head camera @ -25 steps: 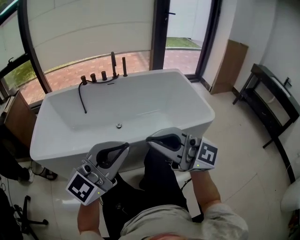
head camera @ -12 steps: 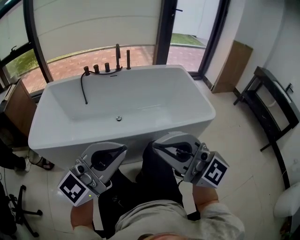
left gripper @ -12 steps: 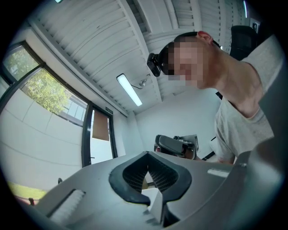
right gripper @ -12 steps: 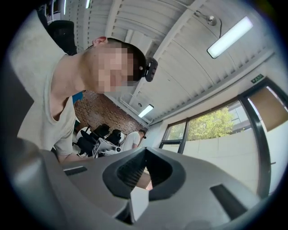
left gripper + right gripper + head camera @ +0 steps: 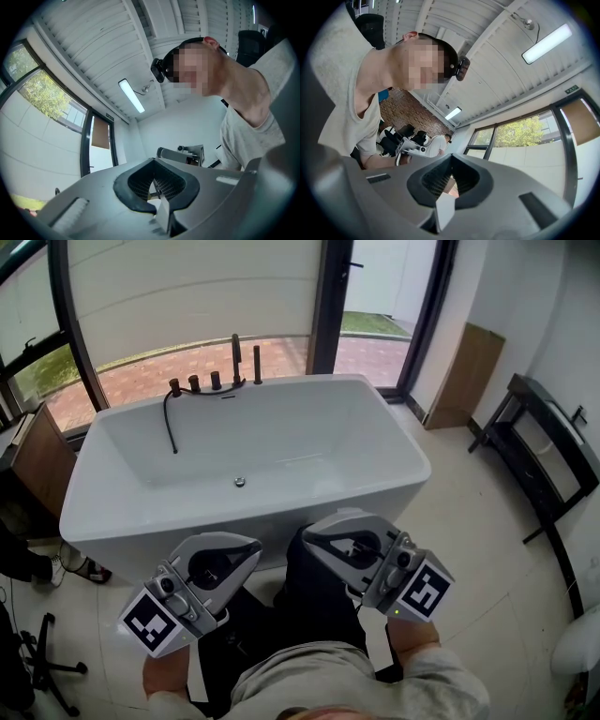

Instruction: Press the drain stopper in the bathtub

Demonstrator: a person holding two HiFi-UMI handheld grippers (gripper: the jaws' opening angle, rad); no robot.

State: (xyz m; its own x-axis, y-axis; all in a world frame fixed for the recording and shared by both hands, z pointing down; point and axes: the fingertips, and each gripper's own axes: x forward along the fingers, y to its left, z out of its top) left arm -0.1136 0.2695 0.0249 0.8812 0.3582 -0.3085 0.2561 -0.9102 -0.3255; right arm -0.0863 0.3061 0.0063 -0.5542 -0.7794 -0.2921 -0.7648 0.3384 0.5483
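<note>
Bathtub (image 5: 405, 442) is standing empty ahead. Left gripper (image 5: 246, 547) and right gripper (image 5: 314, 534) are hanging just short of its front rim, both pinched together on nothing. Drain stopper (image 5: 240, 482) is sitting mid-floor. Likely best: reaching over the rim, pressing straight down with one closed tip.

Left gripper (image 5: 251, 544) held low before torso, jaws aimed forward and slightly inward. Own view: jaw tips meet, dark pads bow apart behind into loop, nothing between them. Right gripper (image 5: 306, 532) alongside, a little higher, jaws aimed inward toward left gripper; tips likewise together, loop empty. Grippers near each other, not touching. Both tilted upward. Marker cubes (image 5: 152, 622) at rear ends, nearest body. Left forearm (image 5: 169, 679) and right forearm (image 5: 411, 641) bare, drawn in close.
</note>
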